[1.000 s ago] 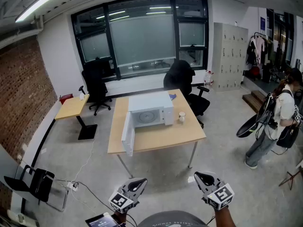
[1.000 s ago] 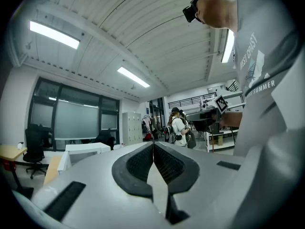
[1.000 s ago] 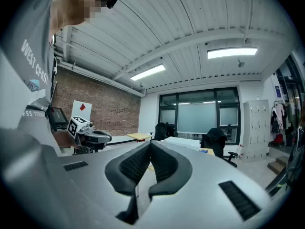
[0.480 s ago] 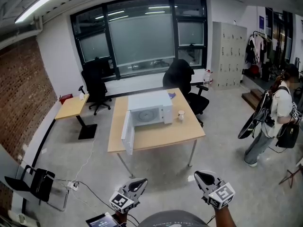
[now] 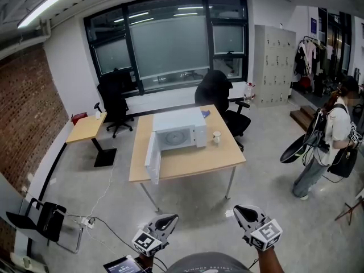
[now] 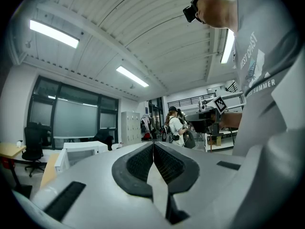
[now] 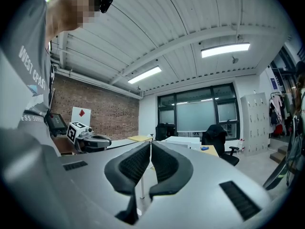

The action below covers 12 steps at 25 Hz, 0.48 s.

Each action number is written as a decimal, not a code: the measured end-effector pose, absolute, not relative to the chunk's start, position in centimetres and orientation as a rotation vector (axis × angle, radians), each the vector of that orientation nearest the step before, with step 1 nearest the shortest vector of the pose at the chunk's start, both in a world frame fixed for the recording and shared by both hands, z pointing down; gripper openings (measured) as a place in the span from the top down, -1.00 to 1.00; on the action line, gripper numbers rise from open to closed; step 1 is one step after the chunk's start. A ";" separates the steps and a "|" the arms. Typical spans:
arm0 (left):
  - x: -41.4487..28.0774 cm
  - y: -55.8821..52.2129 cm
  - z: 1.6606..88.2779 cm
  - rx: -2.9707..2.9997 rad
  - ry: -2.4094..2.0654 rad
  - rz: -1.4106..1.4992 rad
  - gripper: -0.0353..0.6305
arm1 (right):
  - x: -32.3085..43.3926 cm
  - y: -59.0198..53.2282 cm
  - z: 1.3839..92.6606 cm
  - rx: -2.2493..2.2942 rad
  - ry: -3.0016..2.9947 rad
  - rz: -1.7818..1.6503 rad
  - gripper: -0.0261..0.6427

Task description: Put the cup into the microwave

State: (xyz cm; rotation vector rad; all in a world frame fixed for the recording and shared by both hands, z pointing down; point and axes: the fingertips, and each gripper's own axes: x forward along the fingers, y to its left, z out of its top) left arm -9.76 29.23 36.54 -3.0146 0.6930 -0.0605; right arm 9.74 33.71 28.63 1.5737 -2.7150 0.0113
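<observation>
White microwave [image 5: 178, 131] sits door-open on worktop [image 5: 187, 165], cup [image 5: 216, 136] just beside, likely staged for loading. Left hand-held gripper [image 5: 168, 219] and right hand-held gripper [image 5: 240, 211]: closed, empty, well short.

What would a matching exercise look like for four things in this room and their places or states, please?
Things:
1 microwave
2 cup
3 left gripper
4 lockers

Places or states:
a right of the window
b door open
c jaws shut, empty
d on the table, right of the microwave

Pairs: 1-b; 2-d; 3-c; 4-a.
</observation>
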 end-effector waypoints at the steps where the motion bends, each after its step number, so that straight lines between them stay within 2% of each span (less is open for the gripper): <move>1: -9.8 29.3 36.7 -3.004 0.686 -0.060 0.83 | 9.5 33.7 27.8 1.569 -2.717 0.007 0.86; 12: -9.9 29.5 36.8 -2.981 0.679 -0.080 0.83 | 10.7 34.2 31.1 1.571 -2.668 -0.001 0.86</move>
